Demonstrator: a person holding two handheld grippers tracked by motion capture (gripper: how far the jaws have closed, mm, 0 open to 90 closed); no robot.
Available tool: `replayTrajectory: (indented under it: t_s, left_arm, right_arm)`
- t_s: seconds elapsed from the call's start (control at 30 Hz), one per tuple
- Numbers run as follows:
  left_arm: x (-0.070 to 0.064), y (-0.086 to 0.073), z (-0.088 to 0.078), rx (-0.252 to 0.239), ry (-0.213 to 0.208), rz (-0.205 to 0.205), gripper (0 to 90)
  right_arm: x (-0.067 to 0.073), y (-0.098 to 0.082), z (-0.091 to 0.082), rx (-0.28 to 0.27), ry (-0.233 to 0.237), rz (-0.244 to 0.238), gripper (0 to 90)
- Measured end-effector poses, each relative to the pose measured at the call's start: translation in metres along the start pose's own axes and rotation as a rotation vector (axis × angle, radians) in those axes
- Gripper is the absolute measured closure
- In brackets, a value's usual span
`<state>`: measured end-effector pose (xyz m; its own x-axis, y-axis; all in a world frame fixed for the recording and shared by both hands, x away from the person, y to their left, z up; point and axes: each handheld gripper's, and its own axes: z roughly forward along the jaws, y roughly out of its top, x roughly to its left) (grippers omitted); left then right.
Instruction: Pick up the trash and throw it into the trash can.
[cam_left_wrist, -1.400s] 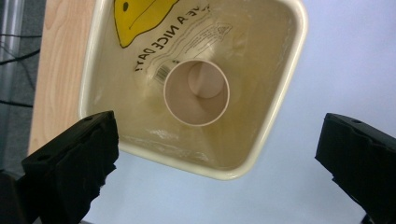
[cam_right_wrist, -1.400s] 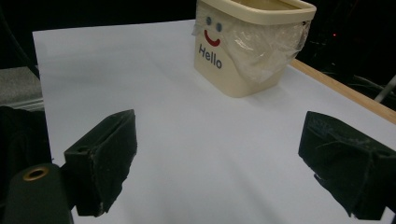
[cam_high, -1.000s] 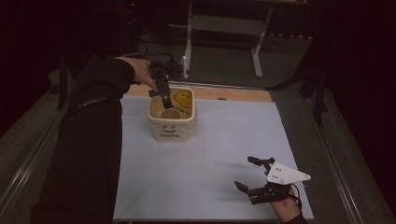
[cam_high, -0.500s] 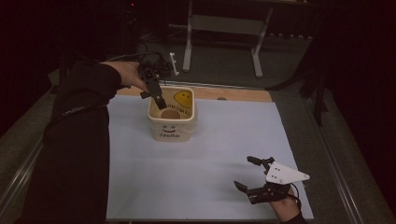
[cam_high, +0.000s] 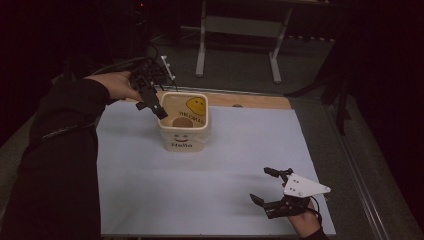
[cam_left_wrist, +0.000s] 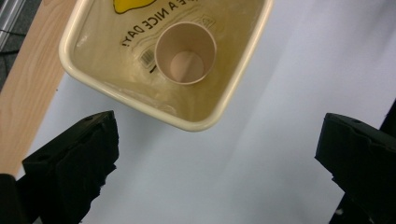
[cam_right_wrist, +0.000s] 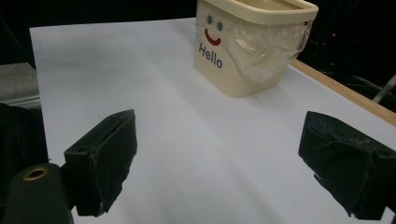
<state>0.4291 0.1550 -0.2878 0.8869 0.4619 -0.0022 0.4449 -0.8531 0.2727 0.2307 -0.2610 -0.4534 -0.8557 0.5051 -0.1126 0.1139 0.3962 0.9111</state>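
1. Overhead, the left gripper (cam_high: 156, 107) is held by a hand (cam_high: 116, 86) above the near-left rim of the bin; its jaws are spread wide in its own view, and nothing is gripped between them.
2. Directly below it, a cream plastic bin (cam_left_wrist: 201, 122) is seen, squarish with rounded corners and a thick rim, and a clear liner is draped over one side (cam_right_wrist: 268, 44).
3. On its front wall a red smile, two blue dots and the word "Hello" are printed; a yellow smiley and black lettering are seen on the inside.
4. A brown paper cup (cam_left_wrist: 185, 52) is stood upright inside the bin, its mouth open.
5. Near the front edge of the white table (cam_high: 240, 150), the right gripper (cam_high: 267, 187) is held well apart from the bin, its jaws wide and empty.
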Motion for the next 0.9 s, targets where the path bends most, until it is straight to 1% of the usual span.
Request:
replayTrajectory:
  t_s: [0.03, 0.07, 0.13, 0.2, 0.23, 0.3, 0.33, 0.37, 0.4, 0.47, 0.53, 0.57, 0.6, 0.63, 0.7, 0.73, 0.77, 0.8, 0.83, 0.9]
  left_arm:
    - [-0.004, -0.005, -0.002, -0.009, 0.010, -0.014, 0.4]
    - [-0.004, -0.008, -0.003, -0.015, 0.004, -0.012, 0.4]
    - [-0.007, -0.014, -0.004, -0.028, 0.016, -0.014, 0.4]
    - [-0.009, -0.020, -0.006, -0.032, 0.016, -0.021, 0.4]
    - [-0.009, -0.020, -0.006, -0.032, 0.016, -0.021, 0.4]
    - [-0.012, -0.026, -0.008, -0.046, 0.018, -0.025, 0.4]
    - [-0.013, -0.029, -0.009, -0.063, 0.011, -0.028, 0.4]
    - [-0.014, -0.032, -0.009, -0.079, -0.003, -0.049, 0.4]
    - [-0.015, -0.037, -0.008, -0.092, 0.002, -0.058, 0.4]
    - [-0.018, -0.043, -0.007, -0.088, 0.003, -0.054, 0.4]
    - [-0.022, -0.050, -0.007, -0.095, 0.016, -0.047, 0.4]
    - [-0.023, -0.055, -0.007, -0.098, 0.012, -0.053, 0.4]
    - [-0.024, -0.059, -0.006, -0.112, 0.017, -0.055, 0.4]
    - [-0.024, -0.063, -0.006, -0.124, 0.004, -0.061, 0.4]
    - [-0.025, -0.071, -0.004, -0.145, 0.002, -0.082, 0.4]
    - [-0.025, -0.071, -0.004, -0.145, 0.002, -0.082, 0.4]
    - [-0.027, -0.077, 0.000, -0.131, 0.003, -0.089, 0.4]
    - [-0.028, -0.080, 0.002, -0.128, 0.011, -0.079, 0.4]
    - [-0.030, -0.084, 0.003, -0.136, 0.004, -0.083, 0.4]
    - [-0.032, -0.091, 0.004, -0.156, 0.014, -0.085, 0.4]
  right_arm:
    - [0.000, 0.000, 0.000, 0.001, 0.001, 0.001, 11.4]
    - [0.000, 0.000, 0.000, 0.001, 0.001, 0.000, 11.4]
    - [0.000, 0.000, 0.001, 0.000, 0.001, 0.001, 11.4]
    - [0.000, 0.000, 0.000, -0.001, 0.001, -0.001, 11.4]
    - [0.000, 0.000, 0.000, -0.001, 0.001, -0.001, 11.4]
    - [0.000, 0.000, 0.000, 0.000, -0.001, -0.001, 11.4]
    - [0.000, 0.000, 0.000, -0.001, -0.001, 0.000, 11.4]
    - [0.000, 0.000, 0.000, 0.001, -0.002, 0.001, 11.4]
    - [0.000, 0.000, 0.000, 0.002, -0.003, 0.001, 11.4]
    - [0.000, 0.000, 0.000, 0.002, -0.003, 0.003, 11.4]
    - [0.000, 0.000, 0.000, 0.002, -0.005, 0.001, 11.4]
    - [0.000, 0.000, 0.000, 0.002, -0.004, 0.003, 11.3]
    - [0.000, 0.000, 0.000, 0.002, -0.005, 0.002, 11.4]
    - [0.000, 0.000, 0.000, 0.003, -0.006, 0.003, 11.4]
    - [0.000, 0.000, 0.000, 0.005, -0.005, 0.004, 11.4]
    - [0.000, 0.000, 0.000, 0.005, -0.005, 0.004, 11.4]
    - [0.000, 0.000, 0.001, 0.006, -0.006, 0.003, 11.4]
    - [0.000, 0.000, 0.001, 0.007, -0.004, 0.004, 11.3]
    - [0.000, 0.000, 0.001, 0.007, -0.004, 0.003, 11.4]
    - [0.000, 0.000, 0.001, 0.005, -0.005, 0.003, 11.4]
